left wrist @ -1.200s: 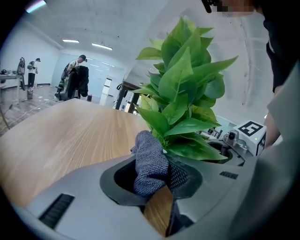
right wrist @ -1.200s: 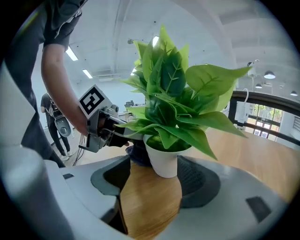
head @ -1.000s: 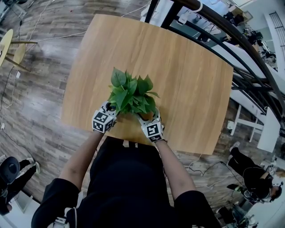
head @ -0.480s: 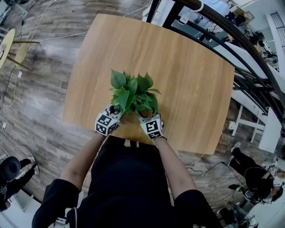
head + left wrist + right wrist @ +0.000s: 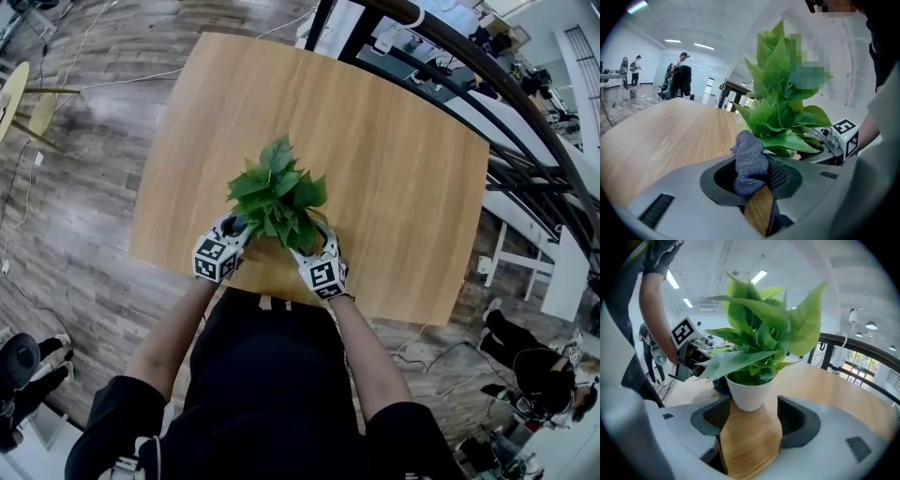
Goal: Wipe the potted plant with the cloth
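A potted plant [image 5: 277,192] with broad green leaves stands near the front edge of the wooden table [image 5: 394,159]. Its white pot [image 5: 749,391] sits between the jaws of my right gripper [image 5: 753,405], which are closed in against its sides. In the head view the right gripper [image 5: 315,251] is at the plant's near right and the leaves hide the pot. My left gripper [image 5: 752,164] is shut on a grey knitted cloth [image 5: 749,161], whose bunched end touches the lower leaves [image 5: 780,136]. From above, the left gripper [image 5: 234,232] is at the plant's near left.
The far and right parts of the table are bare wood. A black metal railing [image 5: 487,84] runs past the table's far right corner. People stand far off in the room [image 5: 679,75]. My body is close against the table's front edge [image 5: 281,298].
The plant's leaves have swung: the crown now leans toward the far side, with a tall leaf pointing away from me. Both grippers stay at the pot and have shifted only slightly.
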`<state>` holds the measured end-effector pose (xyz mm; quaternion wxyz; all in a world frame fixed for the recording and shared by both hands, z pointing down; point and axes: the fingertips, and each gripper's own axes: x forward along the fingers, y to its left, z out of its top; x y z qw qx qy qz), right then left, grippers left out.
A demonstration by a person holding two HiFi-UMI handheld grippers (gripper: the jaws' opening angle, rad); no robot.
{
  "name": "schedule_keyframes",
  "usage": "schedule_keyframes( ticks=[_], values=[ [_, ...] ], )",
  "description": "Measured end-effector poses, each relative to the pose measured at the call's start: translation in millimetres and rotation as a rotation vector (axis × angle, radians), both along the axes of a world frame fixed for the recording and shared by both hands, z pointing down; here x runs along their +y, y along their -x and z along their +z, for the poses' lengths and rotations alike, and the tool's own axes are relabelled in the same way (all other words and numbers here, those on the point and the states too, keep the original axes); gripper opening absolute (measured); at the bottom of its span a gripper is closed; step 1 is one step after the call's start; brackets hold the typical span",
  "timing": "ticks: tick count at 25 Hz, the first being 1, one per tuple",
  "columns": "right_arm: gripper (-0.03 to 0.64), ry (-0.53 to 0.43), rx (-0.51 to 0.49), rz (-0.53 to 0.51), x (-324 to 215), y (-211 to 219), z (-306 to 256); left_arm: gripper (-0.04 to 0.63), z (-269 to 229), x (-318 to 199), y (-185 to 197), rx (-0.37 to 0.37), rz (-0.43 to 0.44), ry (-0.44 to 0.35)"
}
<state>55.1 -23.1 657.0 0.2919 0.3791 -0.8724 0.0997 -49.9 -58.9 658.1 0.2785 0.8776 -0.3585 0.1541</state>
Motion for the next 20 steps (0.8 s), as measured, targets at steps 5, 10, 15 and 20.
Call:
schedule_keyframes(
  ticks=[5, 10, 15, 20],
  values=[
    [0.296, -0.031, 0.008, -0.069, -15.6, 13.1, -5.7, 0.132, 2.6, 0.6, -3.2, -0.009, 0.02, -0.012],
    [0.296, -0.018, -0.004, -0.04, -16.9, 17.8, -5.2, 0.132, 4.4, 1.1, -2.9, -0.01, 0.026, -0.017],
    [0.296, -0.015, 0.0, 0.02, -16.2, 17.2, -2.4, 0.132, 1.6, 9.2, -9.0, 0.018, 0.017, 0.006],
    [0.296, -0.011, -0.001, 0.037, -13.7, 19.7, -3.0, 0.133, -1.8, 11.6, -11.0, 0.04, -0.008, 0.034]
  ],
)
